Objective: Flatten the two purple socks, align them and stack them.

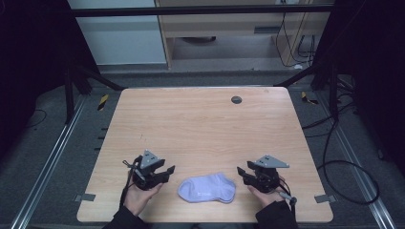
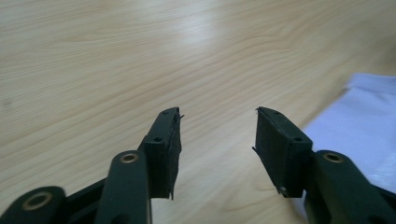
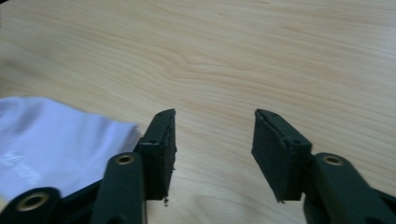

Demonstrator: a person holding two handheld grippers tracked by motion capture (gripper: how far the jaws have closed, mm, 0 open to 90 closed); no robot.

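High view overhead, gripper views low, sharing sock [image 1: 207, 188]

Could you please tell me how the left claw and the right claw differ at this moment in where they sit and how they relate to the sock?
The left claw sits left of the pale lilac sock; the right claw sits right of it. In the left gripper view the sock lies beside the right jaw; in the right gripper view it lies beside the left jaw. Both are open, hand-held, empty and point toward the sock.

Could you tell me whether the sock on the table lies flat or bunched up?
Flat: the pale lilac fabric sock lies spread on the light wooden table.
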